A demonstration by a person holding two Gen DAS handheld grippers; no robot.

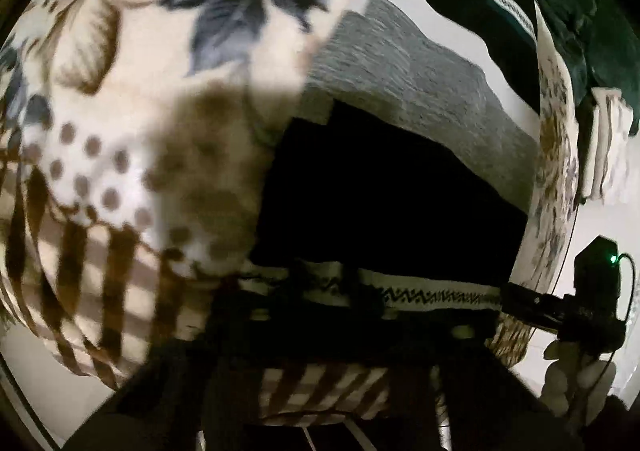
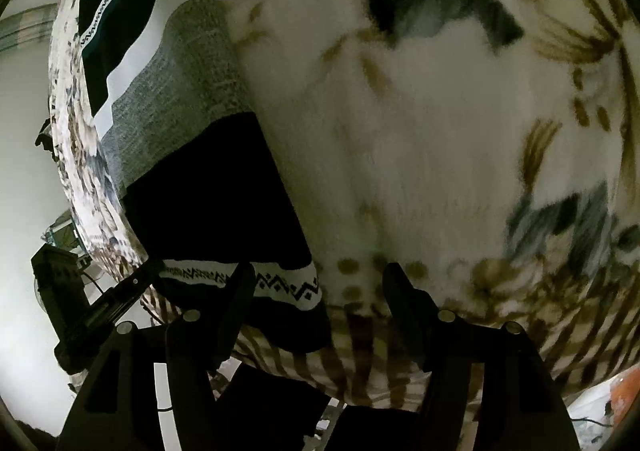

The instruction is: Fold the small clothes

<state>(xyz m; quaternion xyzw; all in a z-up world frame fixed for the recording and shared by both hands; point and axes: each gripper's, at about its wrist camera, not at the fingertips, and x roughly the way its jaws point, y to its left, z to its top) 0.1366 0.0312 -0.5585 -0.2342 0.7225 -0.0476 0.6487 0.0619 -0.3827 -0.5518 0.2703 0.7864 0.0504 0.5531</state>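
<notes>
A small garment with black (image 1: 384, 203), grey knit (image 1: 420, 91) and white patterned bands lies on a floral blanket (image 1: 132, 91); it also shows in the right wrist view (image 2: 216, 191). My left gripper (image 1: 324, 291) sits low over the garment's white zigzag hem (image 1: 432, 297), its fingers dark and hard to make out. My right gripper (image 2: 320, 291) is open, its left finger (image 2: 236, 303) on the zigzag hem (image 2: 288, 287) and its right finger (image 2: 404, 299) over the blanket (image 2: 420, 151). The right gripper shows in the left view (image 1: 532, 303).
The cream blanket with brown and blue flowers covers the surface. Dark green cloth (image 1: 580, 11) lies beyond the garment. The blanket's edge and pale floor (image 2: 24, 131) lie to the left in the right wrist view.
</notes>
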